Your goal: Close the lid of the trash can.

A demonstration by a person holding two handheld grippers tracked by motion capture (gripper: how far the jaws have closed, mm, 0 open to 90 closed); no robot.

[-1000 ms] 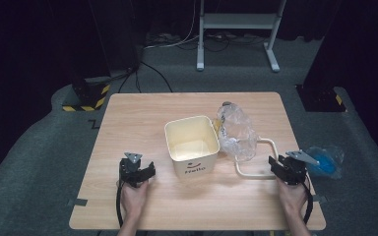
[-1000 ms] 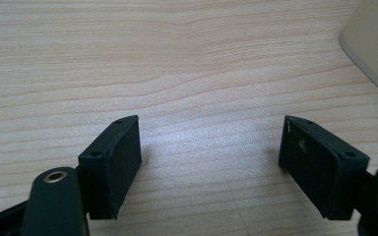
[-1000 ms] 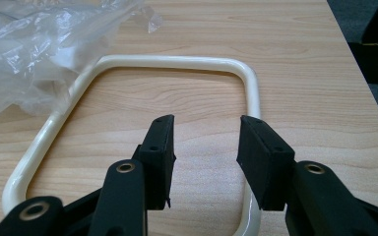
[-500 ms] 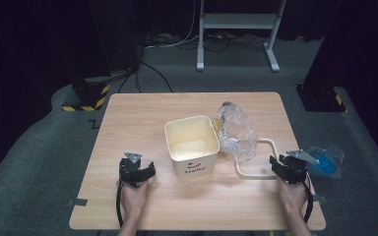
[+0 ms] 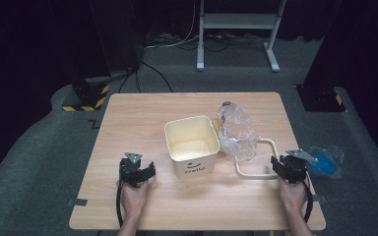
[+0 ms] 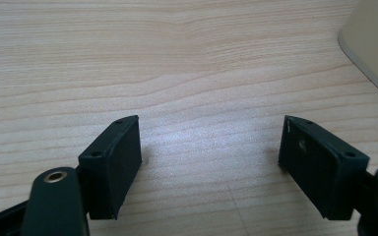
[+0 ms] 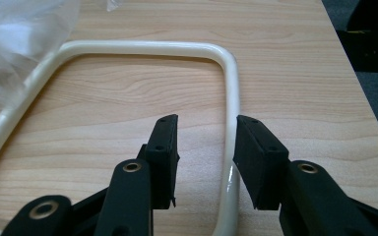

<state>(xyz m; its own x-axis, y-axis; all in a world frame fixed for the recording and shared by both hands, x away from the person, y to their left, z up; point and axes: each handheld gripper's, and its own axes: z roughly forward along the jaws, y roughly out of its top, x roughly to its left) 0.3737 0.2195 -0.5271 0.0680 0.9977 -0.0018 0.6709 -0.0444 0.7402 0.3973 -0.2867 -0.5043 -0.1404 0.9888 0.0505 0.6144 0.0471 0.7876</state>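
Near the middle of the wooden worktop (image 5: 142, 113) stands an open cream tub (image 5: 192, 146) with lettering on its front side. Just beside it on the right lies a crumpled clear plastic bag (image 5: 237, 132), resting partly over a cream loop handle (image 7: 128, 49) that lies flat on the wood. Down at the right, the right gripper (image 7: 204, 147) has its jaws apart, one on either side of the handle's straight bar, not clamped on it. Over at the left, the left gripper (image 6: 210, 157) sits low on bare wood, jaws wide apart, the tub's corner just ahead. Off the right edge, something blue in plastic (image 5: 325, 161) lies on the floor.
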